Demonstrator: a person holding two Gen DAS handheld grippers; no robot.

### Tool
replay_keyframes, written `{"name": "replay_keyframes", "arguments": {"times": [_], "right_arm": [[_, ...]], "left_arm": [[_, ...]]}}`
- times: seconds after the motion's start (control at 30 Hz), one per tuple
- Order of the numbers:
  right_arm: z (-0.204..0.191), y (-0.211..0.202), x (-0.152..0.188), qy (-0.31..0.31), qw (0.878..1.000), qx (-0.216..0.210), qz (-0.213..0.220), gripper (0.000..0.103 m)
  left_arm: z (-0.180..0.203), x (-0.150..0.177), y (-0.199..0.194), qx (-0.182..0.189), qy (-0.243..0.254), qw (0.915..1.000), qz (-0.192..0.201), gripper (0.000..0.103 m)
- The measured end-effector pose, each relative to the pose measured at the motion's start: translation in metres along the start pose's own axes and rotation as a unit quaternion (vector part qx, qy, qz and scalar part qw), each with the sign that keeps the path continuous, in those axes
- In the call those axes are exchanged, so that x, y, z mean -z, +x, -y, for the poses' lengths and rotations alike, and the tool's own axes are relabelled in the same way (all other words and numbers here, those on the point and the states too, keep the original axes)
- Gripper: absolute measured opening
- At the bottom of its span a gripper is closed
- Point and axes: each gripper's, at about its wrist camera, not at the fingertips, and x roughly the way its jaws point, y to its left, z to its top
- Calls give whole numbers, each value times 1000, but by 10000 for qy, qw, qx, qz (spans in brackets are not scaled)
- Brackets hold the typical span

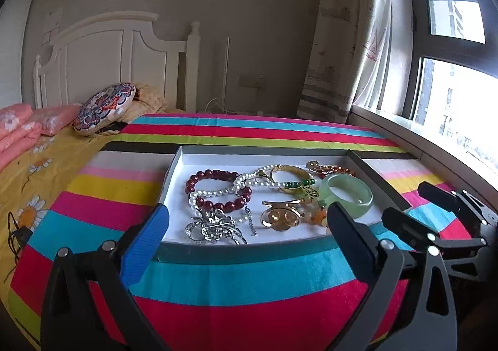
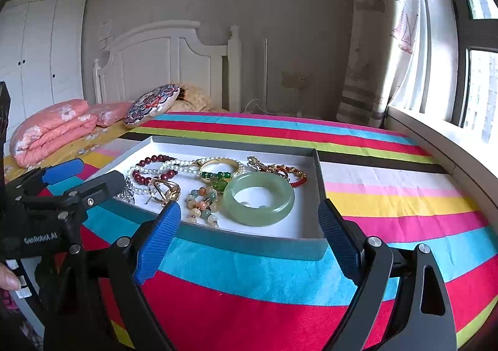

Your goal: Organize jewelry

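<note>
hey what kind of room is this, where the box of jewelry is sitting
Most likely a bedroom. The shallow grey box of jewelry sits on a bed under a striped multicoloured cover, with a white wooden headboard behind, folded pink floral quilts at the head, and a white wardrobe by the wall.

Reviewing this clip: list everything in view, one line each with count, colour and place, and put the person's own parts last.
box: one, grey walls, white floor, on the striped cloth
jade bangle: one, pale green, in the box, near right
dark red bead bracelet: one, in the box, left
pearl strand: one, white, crossing the red beads
gold bangle: one, box middle
silver brooch: one, near left corner
striped cloth: one, multicolour, under the box
quilt: one, pink, folded on the bed
cushion: one, patterned, by the headboard
left tongs: open, empty
right tongs: open, empty
</note>
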Motion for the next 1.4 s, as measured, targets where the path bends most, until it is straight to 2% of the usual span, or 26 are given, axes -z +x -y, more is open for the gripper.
{"name": "replay_keyframes", "arguments": {"times": [0.23, 1.4], "right_arm": [[0, 0, 1, 2, 10000, -28, -16, 86], [1, 0, 2, 59, 9999, -89, -32, 86]], "left_arm": [[-1, 0, -1, -88, -47, 9999, 11, 100], [-3, -1, -2, -75, -66, 9999, 19, 100]]}}
